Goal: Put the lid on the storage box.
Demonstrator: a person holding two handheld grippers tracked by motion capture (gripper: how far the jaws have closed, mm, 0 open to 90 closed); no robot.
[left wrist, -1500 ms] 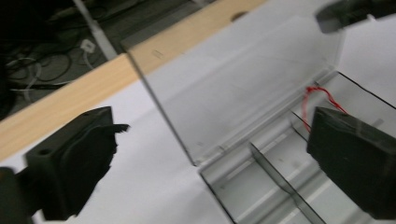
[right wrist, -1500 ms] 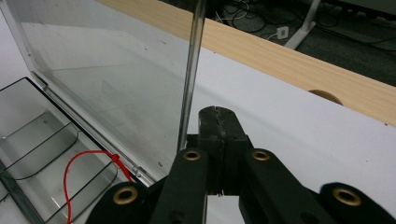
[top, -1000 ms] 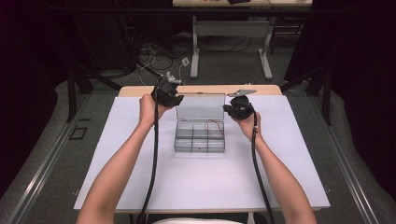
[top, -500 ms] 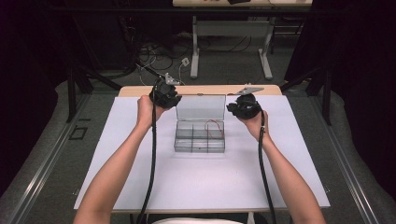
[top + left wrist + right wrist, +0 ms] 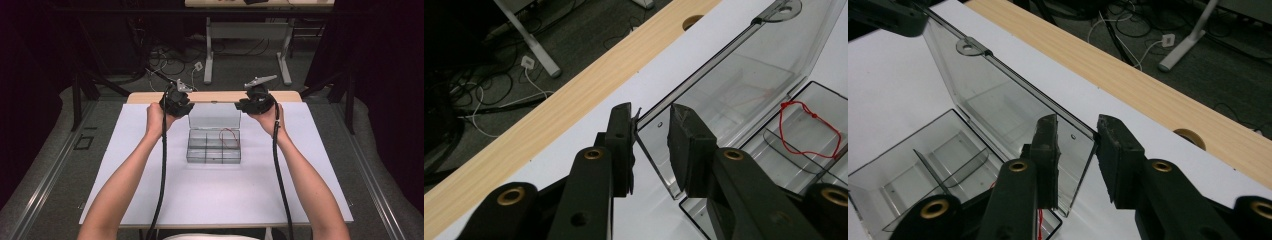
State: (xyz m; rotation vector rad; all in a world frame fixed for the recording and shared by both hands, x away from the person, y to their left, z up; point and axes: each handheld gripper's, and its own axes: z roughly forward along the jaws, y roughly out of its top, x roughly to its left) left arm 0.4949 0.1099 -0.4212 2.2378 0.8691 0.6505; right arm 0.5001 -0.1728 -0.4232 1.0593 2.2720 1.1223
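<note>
Left gripper (image 5: 651, 130) and right gripper (image 5: 1077, 140), jaws apart, each straddle an upper corner of the raised lid (image 5: 214, 116) of the clear compartment box (image 5: 214, 146), which sits mid-table. The left gripper view reveals a red string loop (image 5: 810, 129) inside a compartment beneath the lid. White table cover (image 5: 215, 195); wooden table edge (image 5: 1143, 85) behind the box; floor cables (image 5: 160, 55) beyond.

The box (image 5: 214, 146) looked of clear glossy plastic, its lid (image 5: 734, 85) smooth. The table cover (image 5: 215, 195) was matt white, the far edge (image 5: 215, 96) pale wood, at the centre of the frame.
</note>
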